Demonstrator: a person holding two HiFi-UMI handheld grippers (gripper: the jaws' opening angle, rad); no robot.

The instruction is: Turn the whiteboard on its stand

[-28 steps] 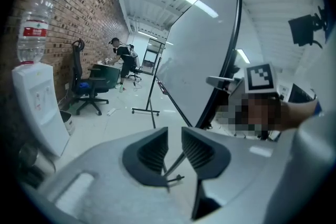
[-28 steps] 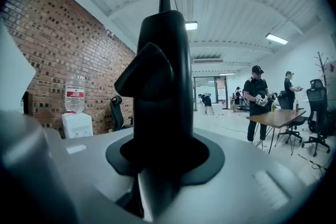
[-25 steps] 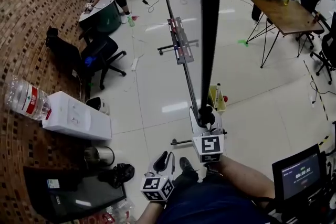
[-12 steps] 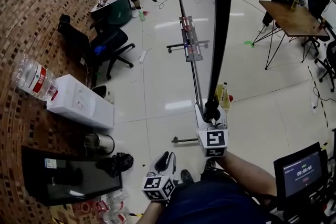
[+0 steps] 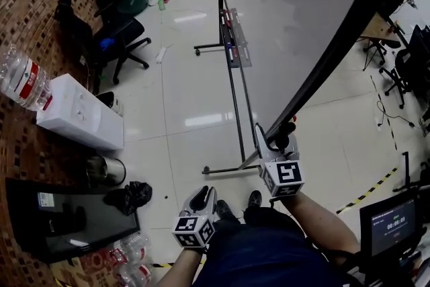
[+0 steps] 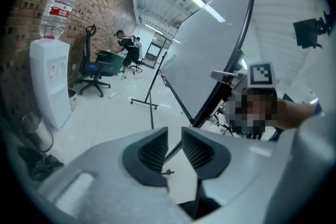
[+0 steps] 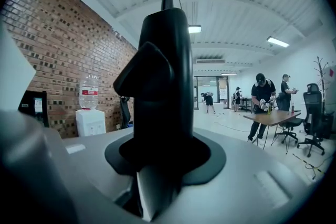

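**A:** Where is the whiteboard?

**B:** In the head view the whiteboard (image 5: 302, 17) fills the picture from 12 to 2 o'clock, pale face towards the camera. Its black frame (image 5: 336, 57) slants down towards 4 o'clock. The stand (image 5: 232, 77) rises at 12 o'clock, with one foot bar on the floor (image 5: 181, 124) near the centre.

**A:** And the right gripper?

**B:** The right gripper (image 5: 279, 142) sits at 4 o'clock, at the board's lower corner. Its own view shows the black frame filling the gap, with both jaws pinching it.

**A:** The left one?

**B:** The left gripper (image 5: 203, 195) hangs at 6 o'clock, well apart from the board. Its jaws stand a narrow slit apart with nothing between them.

**A:** Anything else nearby?

**B:** A water dispenser (image 5: 77, 121) stands at 9 o'clock by the brick wall (image 5: 33, 3).
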